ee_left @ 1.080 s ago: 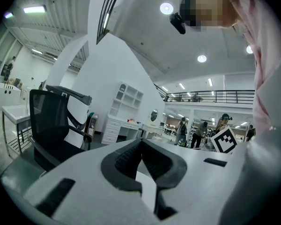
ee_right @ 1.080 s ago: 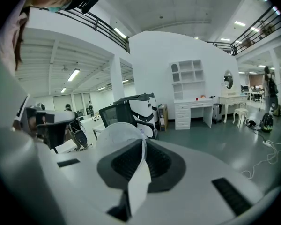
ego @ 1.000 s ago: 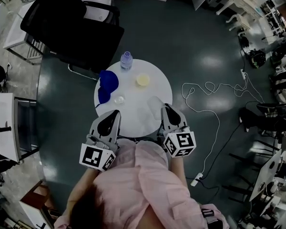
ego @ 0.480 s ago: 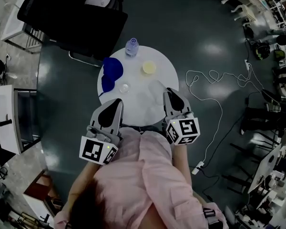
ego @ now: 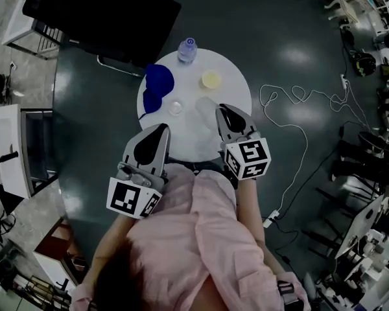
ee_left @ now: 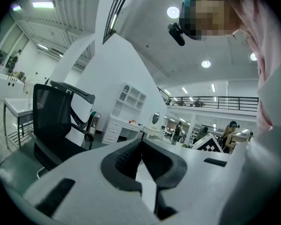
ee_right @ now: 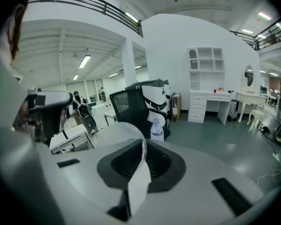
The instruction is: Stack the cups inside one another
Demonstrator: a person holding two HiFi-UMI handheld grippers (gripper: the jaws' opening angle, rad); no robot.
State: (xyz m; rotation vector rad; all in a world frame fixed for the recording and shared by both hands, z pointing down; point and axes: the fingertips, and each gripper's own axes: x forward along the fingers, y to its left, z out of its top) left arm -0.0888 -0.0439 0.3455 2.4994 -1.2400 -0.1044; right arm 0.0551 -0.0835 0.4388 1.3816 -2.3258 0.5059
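Note:
A small round white table [ego: 236, 118] bears a pale yellow cup [ego: 211, 80], a small clear cup [ego: 176, 107] and two blue shapes [ego: 158, 83] at its left edge; cups or cloth, I cannot tell. My right gripper [ego: 222, 111] reaches over the table's near right part. It is shut on the rim of a clear plastic cup [ee_right: 124, 136], which shows only faintly in the head view. My left gripper [ego: 159, 132] hangs at the table's near left edge, level, its jaws [ee_left: 140, 144] shut on nothing. None of the table's cups appears in the left gripper view.
A water bottle [ego: 187, 49] stands at the table's far edge, also in the right gripper view [ee_right: 157, 129]. A black office chair [ego: 100, 15] stands beyond the table. A white cable [ego: 298, 118] lies on the dark floor to the right.
My right gripper has moved forward and down over the table with the clear cup in it. The left gripper has kept its place.

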